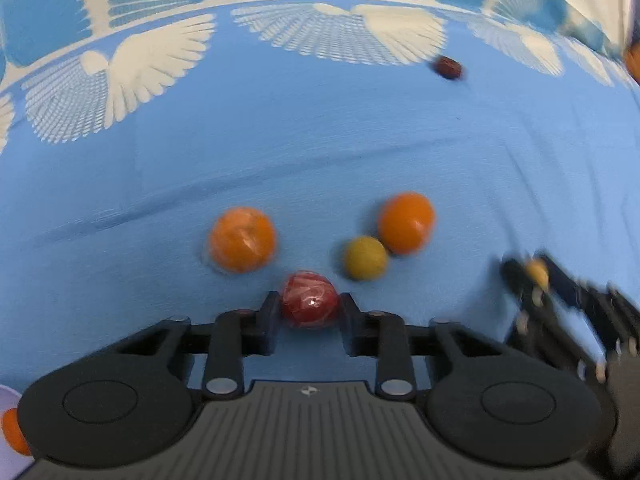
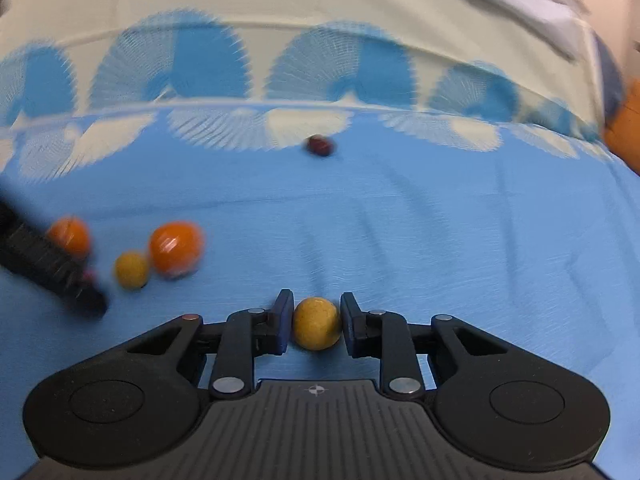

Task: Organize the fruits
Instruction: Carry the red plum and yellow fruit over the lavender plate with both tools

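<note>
My left gripper (image 1: 309,306) is shut on a red fruit (image 1: 309,300) just above the blue cloth. Ahead of it lie an orange (image 1: 242,239), a second orange (image 1: 406,222) and a small yellow fruit (image 1: 365,258). My right gripper (image 2: 316,322) is shut on a yellow fruit (image 2: 317,323); it also shows blurred at the right of the left wrist view (image 1: 536,276). In the right wrist view the two oranges (image 2: 176,247) (image 2: 69,236) and the small yellow fruit (image 2: 132,269) lie at the left beside the left gripper (image 2: 86,280).
A dark red fruit (image 1: 448,67) lies far back on the cloth, also in the right wrist view (image 2: 321,145). An orange object (image 2: 626,128) sits at the right edge. A small orange thing (image 1: 14,432) shows at the lower left. The blue cloth (image 1: 320,152) has a white patterned border.
</note>
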